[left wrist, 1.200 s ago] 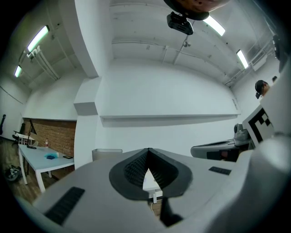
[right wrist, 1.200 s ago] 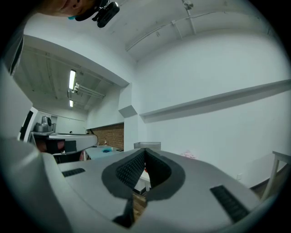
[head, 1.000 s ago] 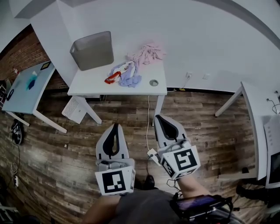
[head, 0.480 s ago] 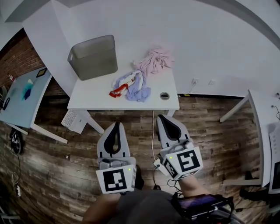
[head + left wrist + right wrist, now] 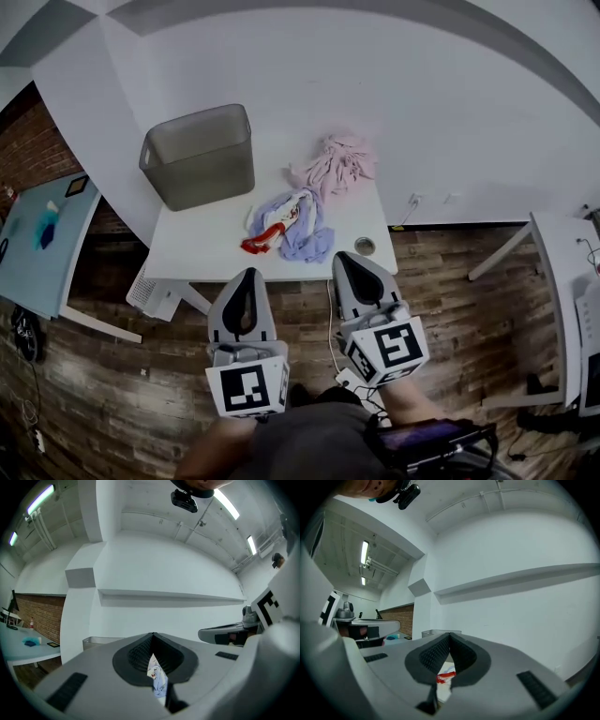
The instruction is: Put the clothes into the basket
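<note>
Between the pads of the left gripper (image 5: 153, 634) nothing was held; its jaws were pressed fully together, and only a sliver of the lavender garment (image 5: 302, 234) ahead showed through the hollow behind the tips. Likewise the right gripper (image 5: 450, 634) was closed and empty, with a red piece of cloth (image 5: 262, 240) visible beyond it. Both were carried level and side by side, just short of the near edge of the white table (image 5: 202, 253), which reads as an approach with no garment yet to carry; the jaws would have to part before any grasp. All the clothes lay on the tabletop, none in the basket (image 5: 211, 176): the lavender garment and the red piece were heaped together near the front, and a pink garment (image 5: 336, 164) lay behind them by the wall. Left of the heap, the grey basket stood open-topped, probably set close to keep each transfer short.
</note>
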